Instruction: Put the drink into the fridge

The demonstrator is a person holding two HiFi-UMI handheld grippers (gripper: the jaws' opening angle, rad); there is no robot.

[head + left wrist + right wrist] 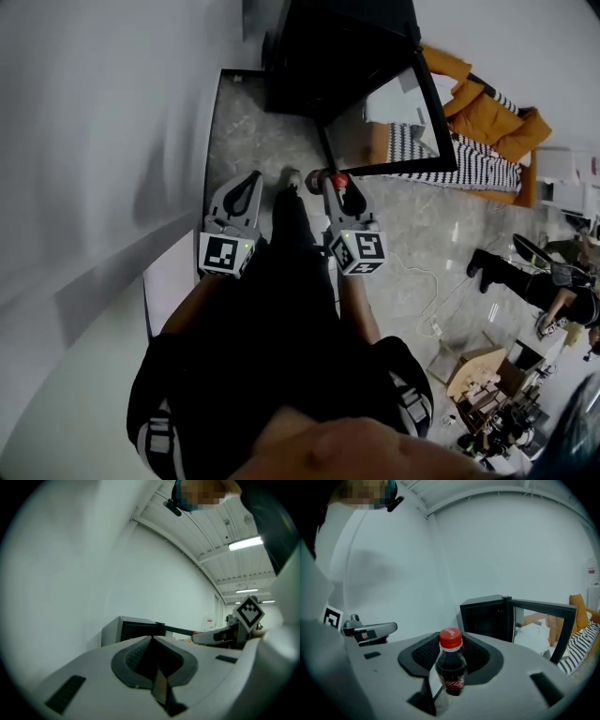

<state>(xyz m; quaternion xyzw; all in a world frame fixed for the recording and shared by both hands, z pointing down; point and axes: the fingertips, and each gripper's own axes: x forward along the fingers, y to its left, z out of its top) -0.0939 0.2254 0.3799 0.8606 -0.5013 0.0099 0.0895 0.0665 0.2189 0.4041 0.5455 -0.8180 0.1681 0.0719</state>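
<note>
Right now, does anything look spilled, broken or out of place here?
Nothing stands out. The cola bottle is upright and capped in the right tool, no spill shows, and the small black fridge ahead stands with its door open.

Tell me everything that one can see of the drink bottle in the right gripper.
The drink bottle is small, seemingly clear plastic, full of dark drink, with a red screw cap and a red label. It stands upright between the jaws of the right gripper, whose dark ribbed pads grip its sides. Its base is hidden.
</note>
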